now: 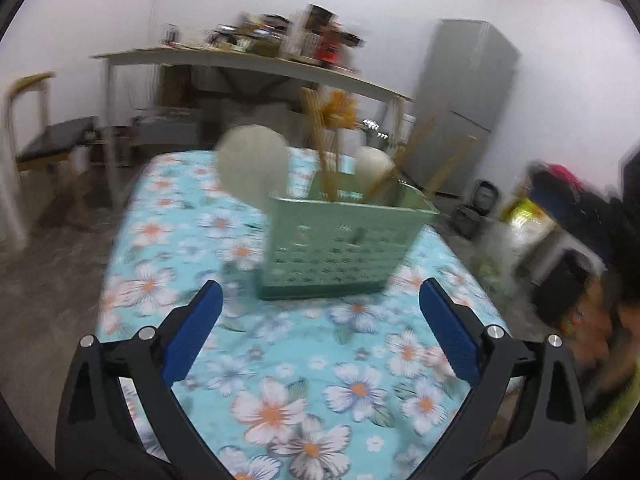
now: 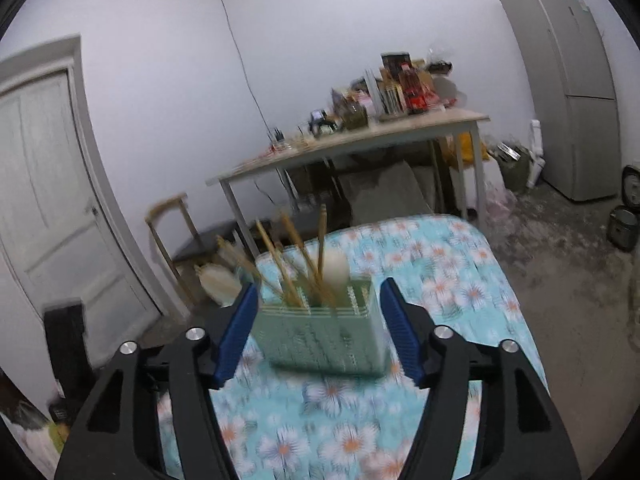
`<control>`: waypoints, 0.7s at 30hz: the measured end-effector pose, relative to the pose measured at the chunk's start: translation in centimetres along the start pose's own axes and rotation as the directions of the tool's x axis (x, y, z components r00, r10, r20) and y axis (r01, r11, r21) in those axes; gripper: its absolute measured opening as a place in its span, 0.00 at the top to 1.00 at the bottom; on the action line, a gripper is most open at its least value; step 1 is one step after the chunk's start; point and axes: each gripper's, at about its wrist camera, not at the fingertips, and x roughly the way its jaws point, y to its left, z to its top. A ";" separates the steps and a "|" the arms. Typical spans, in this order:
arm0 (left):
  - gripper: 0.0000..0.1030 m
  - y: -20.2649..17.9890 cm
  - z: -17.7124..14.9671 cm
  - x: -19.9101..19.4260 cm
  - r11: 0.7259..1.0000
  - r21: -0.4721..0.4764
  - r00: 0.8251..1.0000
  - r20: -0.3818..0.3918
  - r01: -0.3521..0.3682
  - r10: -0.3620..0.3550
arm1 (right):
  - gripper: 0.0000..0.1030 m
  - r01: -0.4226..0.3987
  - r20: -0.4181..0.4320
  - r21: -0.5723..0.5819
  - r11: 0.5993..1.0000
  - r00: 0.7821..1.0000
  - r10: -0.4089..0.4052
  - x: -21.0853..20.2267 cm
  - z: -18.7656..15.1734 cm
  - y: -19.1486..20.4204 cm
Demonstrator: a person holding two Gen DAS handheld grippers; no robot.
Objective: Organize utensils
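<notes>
A green perforated utensil basket stands on a table with a blue floral cloth. Several wooden chopsticks stick up out of it, along with a large white spoon and a smaller white one. My left gripper hangs open just short of the basket, with nothing between its blue pads. My right gripper is open too; its fingers flank the basket's sides with a gap on each side. Both views are blurred.
Behind stands a long table piled with clutter, a wooden chair and a grey fridge. A white door is at the left. A person is close at the right.
</notes>
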 end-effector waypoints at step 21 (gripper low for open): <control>0.08 -2.4 -0.6 -1.4 0.893 0.086 0.897 0.028 -0.443 0.442 | 0.07 0.228 -0.133 -0.129 0.965 0.961 -0.244 0.3 -5.8 2.4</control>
